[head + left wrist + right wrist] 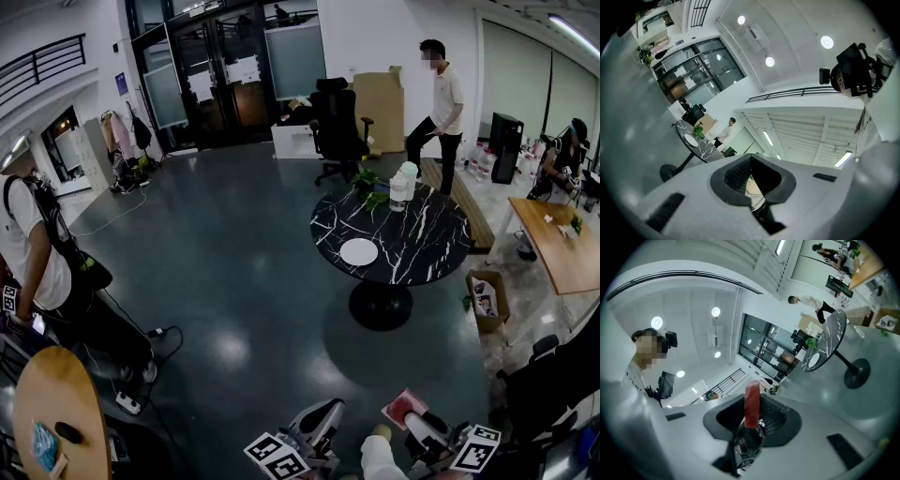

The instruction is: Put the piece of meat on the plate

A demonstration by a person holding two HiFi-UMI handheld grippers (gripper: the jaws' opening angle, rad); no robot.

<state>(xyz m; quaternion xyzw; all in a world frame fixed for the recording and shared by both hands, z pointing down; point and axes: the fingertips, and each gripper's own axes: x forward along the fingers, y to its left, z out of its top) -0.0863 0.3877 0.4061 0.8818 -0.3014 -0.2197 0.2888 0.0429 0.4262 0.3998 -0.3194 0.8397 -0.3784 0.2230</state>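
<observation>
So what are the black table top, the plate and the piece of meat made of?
Black, white-veined, glossy table top: marble or marble-look laminate. Plain white plate: ceramic or plastic, can't tell. Flat, evenly red piece of meat: probably plastic replica.

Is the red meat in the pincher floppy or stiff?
Probably fairly stiff: the meat sticks straight out of the right gripper without drooping. It looks thin and flat, so it is likely light and not apt to roll.

Head view: high, faces forward-down over floor (234, 281), table (417, 239) mid-distance, right of centre.
Left gripper view: rolled, tilted up, mostly ceiling (797, 61), table small at left.
Right gripper view: rolled, table far, upper right.
All three share table, plate (359, 251), standing person (442, 98).
</observation>
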